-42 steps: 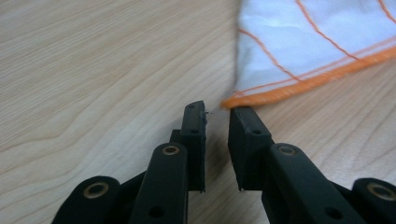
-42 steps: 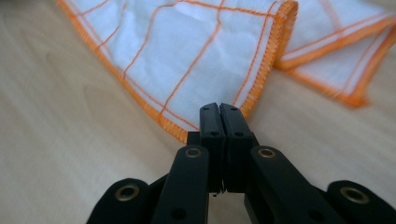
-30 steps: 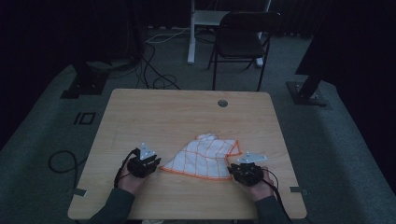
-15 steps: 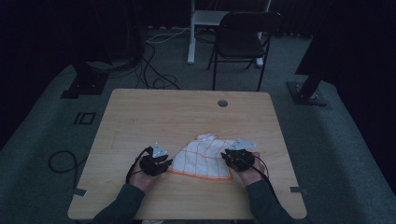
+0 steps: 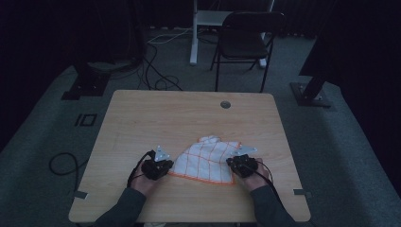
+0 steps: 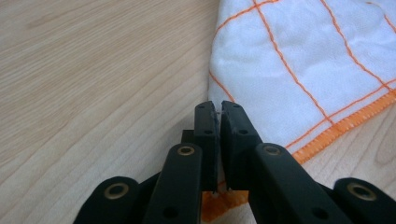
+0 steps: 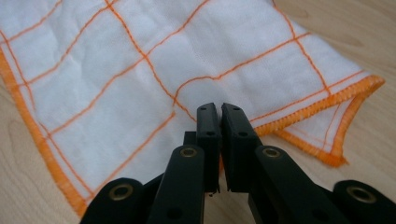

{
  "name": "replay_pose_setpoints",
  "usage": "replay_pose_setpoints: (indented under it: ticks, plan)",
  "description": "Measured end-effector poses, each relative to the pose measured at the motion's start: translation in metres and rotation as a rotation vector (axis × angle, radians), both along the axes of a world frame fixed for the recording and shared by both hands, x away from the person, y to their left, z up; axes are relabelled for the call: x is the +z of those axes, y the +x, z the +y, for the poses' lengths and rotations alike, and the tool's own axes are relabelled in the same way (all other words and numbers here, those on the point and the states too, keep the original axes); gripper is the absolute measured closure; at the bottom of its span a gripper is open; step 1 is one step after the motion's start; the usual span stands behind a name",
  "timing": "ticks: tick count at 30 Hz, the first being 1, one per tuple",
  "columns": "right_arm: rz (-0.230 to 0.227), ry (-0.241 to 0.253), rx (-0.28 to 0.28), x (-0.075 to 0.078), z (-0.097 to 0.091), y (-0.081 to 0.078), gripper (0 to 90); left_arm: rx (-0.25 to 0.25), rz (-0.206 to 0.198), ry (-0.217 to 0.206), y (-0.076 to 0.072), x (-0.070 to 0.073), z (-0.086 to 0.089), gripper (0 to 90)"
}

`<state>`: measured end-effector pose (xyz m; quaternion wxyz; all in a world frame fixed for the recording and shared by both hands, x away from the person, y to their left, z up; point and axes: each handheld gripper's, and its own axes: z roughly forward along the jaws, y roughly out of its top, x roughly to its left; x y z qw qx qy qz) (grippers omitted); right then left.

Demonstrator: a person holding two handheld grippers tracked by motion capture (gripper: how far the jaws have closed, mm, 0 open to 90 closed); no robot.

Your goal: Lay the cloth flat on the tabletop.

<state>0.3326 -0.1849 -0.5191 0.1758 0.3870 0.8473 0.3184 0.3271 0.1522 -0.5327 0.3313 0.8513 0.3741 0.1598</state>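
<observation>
The table [image 5: 142, 123] carries one thing I work on, a white cloth with orange grid lines [image 5: 208, 161], lying crumpled near my edge between both hands so each can take a near corner. My left tool [image 6: 217, 108] has just closed and pinches the cloth's orange hem. My right tool [image 7: 219, 109] has likewise closed on the hem at its side. A black chair [image 5: 248, 40] stands well beyond the table; nothing blocks me.
</observation>
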Motion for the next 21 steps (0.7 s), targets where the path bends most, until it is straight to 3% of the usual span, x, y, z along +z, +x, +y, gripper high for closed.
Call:
replay_pose_setpoints:
  ticks: [8, 12, 15, 21]
  plan:
    - [0.016, 0.019, 0.009, -0.007, 0.003, 0.0, 87.2, 0.04, 0.007, 0.024, -0.008, 0.002, 0.012, 89.1]
    - [0.023, 0.03, 0.027, -0.008, 0.009, 0.0, 87.3, 0.07, 0.027, 0.013, -0.015, 0.003, 0.023, 89.1]
    - [0.021, 0.022, 0.042, -0.007, 0.013, -0.003, 87.3, 0.061, 0.033, 0.003, -0.02, 0.003, 0.026, 88.8]
    - [0.04, 0.002, 0.049, -0.006, 0.01, -0.01, 87.3, 0.054, 0.006, -0.015, -0.017, 0.007, 0.023, 81.1]
